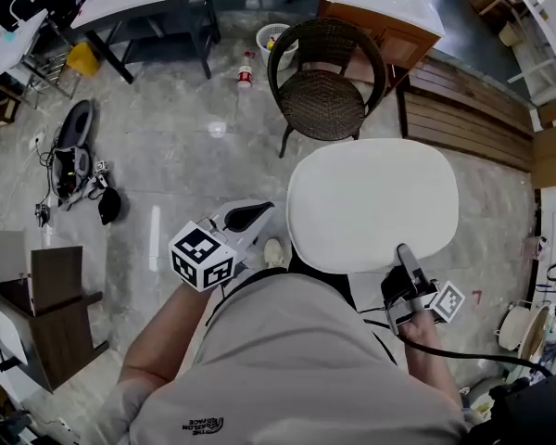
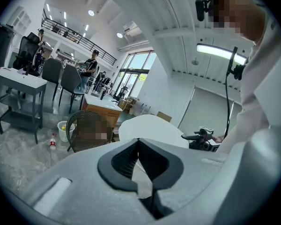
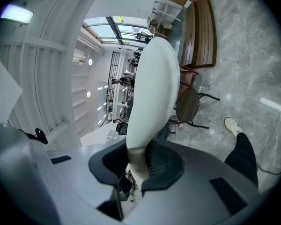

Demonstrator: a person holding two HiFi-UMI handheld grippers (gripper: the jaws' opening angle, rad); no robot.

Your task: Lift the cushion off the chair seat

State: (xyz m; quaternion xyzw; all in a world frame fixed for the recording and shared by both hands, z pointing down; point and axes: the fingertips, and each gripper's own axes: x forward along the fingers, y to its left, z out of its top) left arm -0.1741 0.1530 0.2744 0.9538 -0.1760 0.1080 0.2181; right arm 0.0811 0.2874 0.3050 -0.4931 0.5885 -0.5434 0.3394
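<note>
**Cushion up, pinned by the right claw alone**

White cushion [image 1: 371, 202] sits centre-right in the head view, clear of the wicker chair [image 1: 324, 100] at upper centre. The seat is bare, so I judge the lift done. The cushion's long axis runs left to right across the frame.

Right claw [image 1: 404, 250] is at lower right, clamped on the cushion's near edge, with fabric pinched between the pads. The cushion stretches away from it toward the chair.

Left claw [image 1: 248, 217] is just beside the cushion's lower-left corner and not touching it. Its tips are together, gripping nothing.

Any next carry hangs on the right side, and the unsupported left end may sag.
</note>
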